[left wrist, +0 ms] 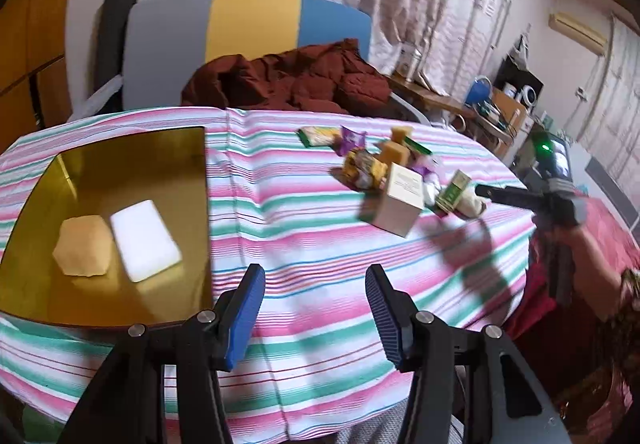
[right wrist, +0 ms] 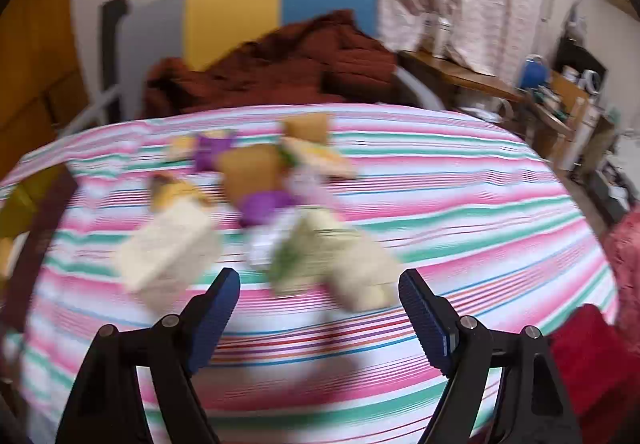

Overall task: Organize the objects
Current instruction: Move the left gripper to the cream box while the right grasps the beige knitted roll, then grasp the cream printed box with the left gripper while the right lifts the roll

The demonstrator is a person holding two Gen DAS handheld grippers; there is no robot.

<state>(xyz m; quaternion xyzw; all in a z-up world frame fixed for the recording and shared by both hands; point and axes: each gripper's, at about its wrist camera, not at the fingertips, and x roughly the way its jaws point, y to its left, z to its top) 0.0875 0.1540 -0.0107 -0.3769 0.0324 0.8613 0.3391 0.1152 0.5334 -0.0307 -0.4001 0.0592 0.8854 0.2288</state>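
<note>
- On the striped desk [left wrist: 312, 228], the loose pile [left wrist: 384, 168] of things to sort lies toward the right half: a cream box [left wrist: 402, 200], a small green carton [left wrist: 452, 191], yellow sponges [left wrist: 394, 150] and several snack packets [left wrist: 362, 164], all touching or overlapping.
- Because they crowd each other, closing on 1 item would likely nudge or drag its neighbours, and the light packets could slide toward the desk edge.
- Just ahead of the pile, the right tool [right wrist: 320, 308] has its jaws wide apart and holds nothing; its view is heavily smeared, which I read as fast motion, so a misjudged approach could knock the cream box or the green carton over.
- Crinkly packets look slippery and thin; a shallow pinch might let them drop partway across.
- Well apart on the left, the gold tray [left wrist: 132, 164] holds 2 pieces, a yellow sponge [left wrist: 82, 246] and a white block [left wrist: 144, 240], lying just beside each other; a careless drop there could shove them or overhang the rim.
- Near the front edge of the tray, the left tool [left wrist: 316, 304] is also spread apart and empty; drifting left, it could bump the tray's edge.
- Wrinkles in the cloth could snag a dragged item.
</note>
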